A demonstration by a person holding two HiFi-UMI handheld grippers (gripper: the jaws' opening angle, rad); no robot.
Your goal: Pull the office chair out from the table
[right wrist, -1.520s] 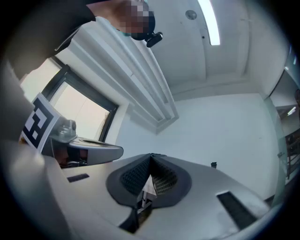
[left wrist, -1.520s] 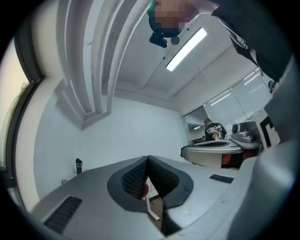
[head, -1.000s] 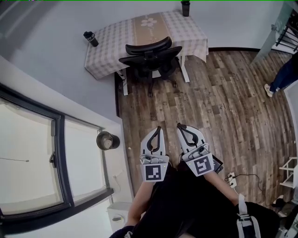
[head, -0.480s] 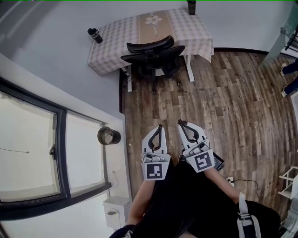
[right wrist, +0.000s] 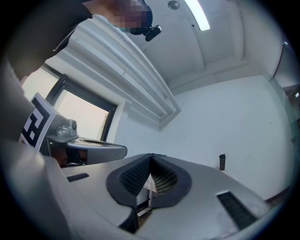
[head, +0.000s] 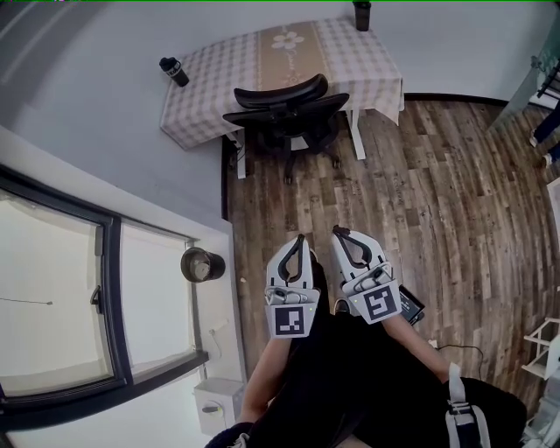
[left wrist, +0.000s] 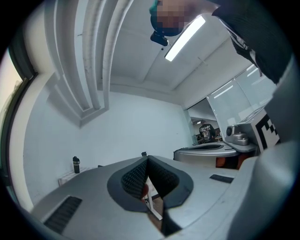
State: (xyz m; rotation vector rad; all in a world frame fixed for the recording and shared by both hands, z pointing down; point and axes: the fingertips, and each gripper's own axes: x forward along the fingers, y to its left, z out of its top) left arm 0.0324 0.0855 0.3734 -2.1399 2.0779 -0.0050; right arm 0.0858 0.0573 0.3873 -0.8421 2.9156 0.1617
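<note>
A black office chair (head: pixel 286 111) stands pushed in against a table (head: pixel 210 87) covered with a checked cloth, at the top of the head view. My left gripper (head: pixel 300 238) and right gripper (head: pixel 335 232) are held side by side well short of the chair, over the wooden floor. Both point toward it with their jaws shut and nothing between them. In the left gripper view the left gripper (left wrist: pixel 147 158) shows its tips meeting; the right gripper (right wrist: pixel 151 155) looks the same in the right gripper view. The chair is mostly hidden behind the jaws there.
A dark bottle (head: pixel 172 71) stands at the table's left corner and another bottle (head: pixel 361 15) at its far edge. A round bin (head: pixel 200 264) sits by the wall on the left, next to a large window (head: pixel 61 297). A cable (head: pixel 455 348) lies on the floor at the right.
The view has shifted slightly, with the chair and table sitting a little lower and nearer in the picture. Both grippers stay shut side by side. The person at the right edge has almost left the view.
</note>
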